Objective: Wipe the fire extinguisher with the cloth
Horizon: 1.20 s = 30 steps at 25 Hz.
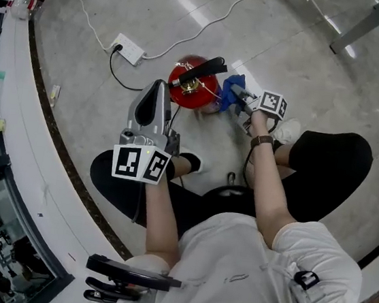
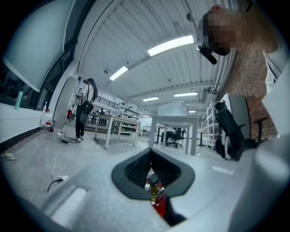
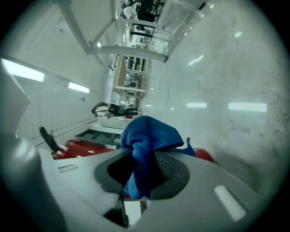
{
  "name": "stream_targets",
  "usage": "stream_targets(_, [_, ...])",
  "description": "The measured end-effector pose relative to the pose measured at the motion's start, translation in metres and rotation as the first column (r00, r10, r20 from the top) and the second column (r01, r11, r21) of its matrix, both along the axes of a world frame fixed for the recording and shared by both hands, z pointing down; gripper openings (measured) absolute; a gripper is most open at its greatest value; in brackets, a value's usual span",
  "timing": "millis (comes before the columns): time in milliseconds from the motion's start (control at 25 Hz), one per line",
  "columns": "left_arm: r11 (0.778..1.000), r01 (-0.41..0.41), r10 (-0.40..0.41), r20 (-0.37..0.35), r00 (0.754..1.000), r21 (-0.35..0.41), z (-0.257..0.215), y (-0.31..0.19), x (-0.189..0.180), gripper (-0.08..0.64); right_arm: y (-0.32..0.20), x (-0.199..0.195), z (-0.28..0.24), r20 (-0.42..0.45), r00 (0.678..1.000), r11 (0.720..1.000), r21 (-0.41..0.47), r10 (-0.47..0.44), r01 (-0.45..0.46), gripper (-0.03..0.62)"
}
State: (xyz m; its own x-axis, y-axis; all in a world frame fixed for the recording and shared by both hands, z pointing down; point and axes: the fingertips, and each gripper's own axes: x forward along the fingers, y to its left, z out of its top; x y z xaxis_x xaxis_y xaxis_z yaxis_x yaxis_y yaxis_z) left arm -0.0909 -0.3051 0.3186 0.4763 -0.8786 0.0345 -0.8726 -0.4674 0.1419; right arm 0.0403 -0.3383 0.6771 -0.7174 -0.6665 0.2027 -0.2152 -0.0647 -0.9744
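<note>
**Red extinguisher (image 1: 191, 89) met by the cloth (image 1: 232, 91), most of the wipe left**

Grey polished floor (image 1: 309, 66) fills my head view, and the extinguisher stands upright on it just ahead of the person's knees, seen from the top. Its body is glossy red and round, with a black lever and a brass valve at the neck. I see no dust or streaks on it from here, so I cannot say which parts have been cleaned.

My left gripper (image 1: 160, 90) is held just beside the cylinder's left flank. I cannot tell whether it touches. In the left gripper view its jaws stand together with only a thin slit between them and nothing caught in it. Valve and red paint show through that slit.

My right gripper (image 1: 244, 105) is at the opposite side, jaws clamped on the cloth, a blue microfibre bunch that bulges out past the pads. In the right gripper view the red body lies directly behind the bunch. From above, the cloth sits against the upper right shoulder.

I judge the wiping under way at one patch only. The top, the lever, the left flank and the lower body all look yet to be covered.
</note>
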Motion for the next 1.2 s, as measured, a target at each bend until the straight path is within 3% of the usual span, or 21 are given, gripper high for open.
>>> stream_targets(80, [1.0,-0.006,0.006,-0.01,1.0,0.018,-0.007,-0.002,0.001,0.0,-0.002,-0.004,-0.083,0.175,0.985,0.998,0.066,0.001,-0.012,0.091])
stream_targets(200, [0.999,-0.017,0.018,-0.026,0.999,0.037,-0.018,-0.003,0.003,0.002,-0.006,-0.007,-0.171,0.443,0.897,0.989,0.138,-0.008,-0.06,0.09])
stream_targets(280, [0.999,-0.023,0.025,-0.036,0.999,0.044,-0.022,-0.002,0.005,0.002,-0.007,-0.013,-0.2,0.503,0.863,0.988,0.149,-0.031,-0.052,0.087])
stream_targets(440, [0.999,-0.019,0.021,-0.047,0.999,0.046,-0.024,0.002,0.004,0.0,-0.005,-0.02,-0.204,0.53,0.848,0.992,0.114,-0.017,-0.052,0.08])
stream_targets(520, [0.999,-0.01,0.012,-0.046,0.999,0.045,-0.023,0.001,0.0,0.0,-0.007,-0.018,-0.178,0.463,0.886,0.994,0.096,-0.002,-0.048,0.084])
stream_targets(640, [0.999,0.016,-0.014,-0.042,0.999,0.032,-0.016,0.0,-0.009,0.0,-0.005,-0.02,-0.098,0.245,0.969,0.999,0.025,0.016,-0.023,0.086])
stream_targets(840, [0.999,0.048,-0.048,-0.027,0.998,-0.003,-0.003,-0.006,-0.024,0.0,0.016,-0.015,0.069,-0.027,0.999,0.981,-0.19,0.023,-0.028,0.087])
stream_targets(920, [0.998,0.058,-0.059,-0.018,0.998,-0.017,0.003,-0.01,-0.03,0.0,0.021,-0.015,0.116,-0.117,0.993,0.972,-0.234,0.001,-0.028,0.087])
stream_targets(1040, [0.997,0.068,-0.068,-0.008,0.998,-0.037,0.012,-0.018,-0.036,0.0,0.014,-0.014,0.145,-0.255,0.963,0.979,-0.203,-0.086,0.033,0.089])
stream_targets(1120, [0.996,0.081,-0.081,-0.005,0.997,-0.047,0.016,-0.025,-0.041,0.002,0.013,-0.016,0.165,-0.361,0.906,0.962,-0.237,-0.219,0.138,0.087])
stream_targets(1200, [0.994,0.09,-0.091,-0.002,0.996,-0.054,0.018,-0.031,-0.044,0.0,0.018,-0.017,0.184,-0.435,0.827,0.924,-0.298,-0.357,0.242,0.087])
